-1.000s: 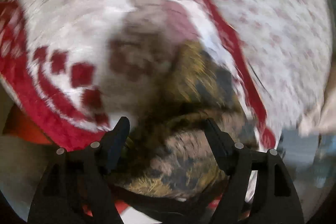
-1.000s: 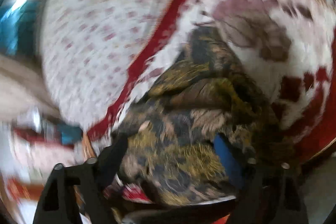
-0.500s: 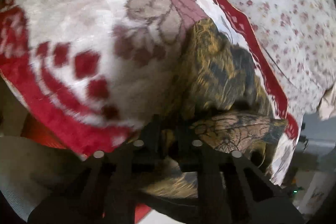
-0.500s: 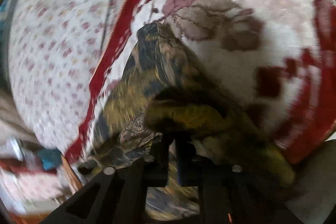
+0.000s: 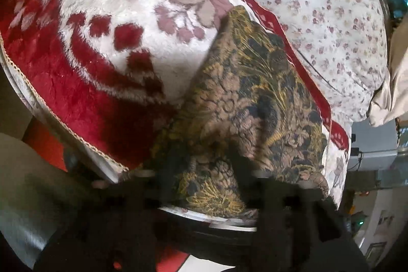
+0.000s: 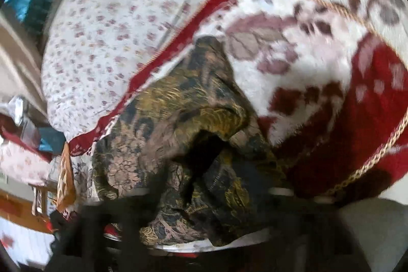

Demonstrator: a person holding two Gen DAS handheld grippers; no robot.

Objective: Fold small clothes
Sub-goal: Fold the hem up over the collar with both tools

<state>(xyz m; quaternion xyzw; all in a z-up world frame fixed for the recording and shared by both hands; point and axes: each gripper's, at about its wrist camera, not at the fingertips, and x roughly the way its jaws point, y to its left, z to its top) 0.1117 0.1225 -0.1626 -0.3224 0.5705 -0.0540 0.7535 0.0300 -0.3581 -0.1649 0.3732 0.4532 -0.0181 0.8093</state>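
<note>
Gold and brown brocade marks out the small garment (image 5: 250, 103), a dark floral-patterned piece lying on the plush red-and-white blanket (image 5: 107, 24) near the bed's edge. In the left wrist view it spreads as a fairly flat panel running away from the camera; in the right wrist view the near part of the garment (image 6: 178, 134) is bunched, with a fold lifted over a dark hollow.

Both claws are blurred. The left claw (image 5: 204, 170) has just been opening, and its dark fingers now stand apart on either side of the cloth's near edge, with fabric between them but not visibly pinched. The right claw (image 6: 211, 185) has also just been opening; its fingers stand wide apart, the crumpled edge of the garment lying between them, loose as far as I can tell.

Beyond the blanket's red border lies a white sheet with small pink flowers (image 5: 331, 12). A beige cloth (image 5: 392, 93) hangs at the far right of the left view.
</note>
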